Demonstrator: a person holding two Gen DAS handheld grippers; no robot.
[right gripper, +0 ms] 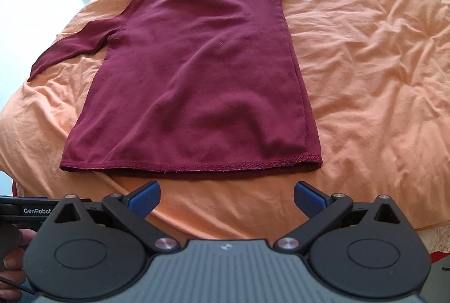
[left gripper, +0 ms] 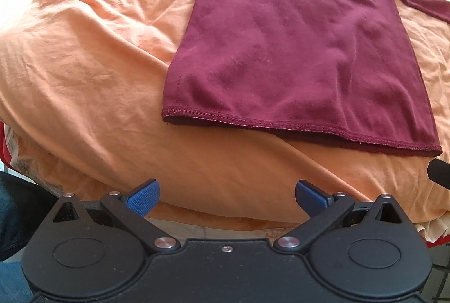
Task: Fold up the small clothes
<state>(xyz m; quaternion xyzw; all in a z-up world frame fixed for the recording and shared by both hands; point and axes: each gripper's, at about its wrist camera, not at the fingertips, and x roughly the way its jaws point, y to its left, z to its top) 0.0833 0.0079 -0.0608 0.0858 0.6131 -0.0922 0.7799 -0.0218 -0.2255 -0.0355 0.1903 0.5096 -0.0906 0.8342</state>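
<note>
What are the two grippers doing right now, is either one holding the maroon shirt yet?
Left gripper: open, holding nothing, short of the maroon shirt.
Right gripper: open, holding nothing, just short of the shirt's hem.

Both wrist views looked forward from the bed's (left gripper: 84,78) near edge, close above it, sharing the shirt (right gripper: 197,78); the left sat further left.

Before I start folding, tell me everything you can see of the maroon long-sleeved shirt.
The maroon long-sleeved knit shirt lies flat and unfolded on the wrinkled orange bedsheet, hem toward both grippers, neckline at the far end. Both sleeves stretch outward. The stitched hem looks slightly frayed. Only the sheet touches it.
</note>
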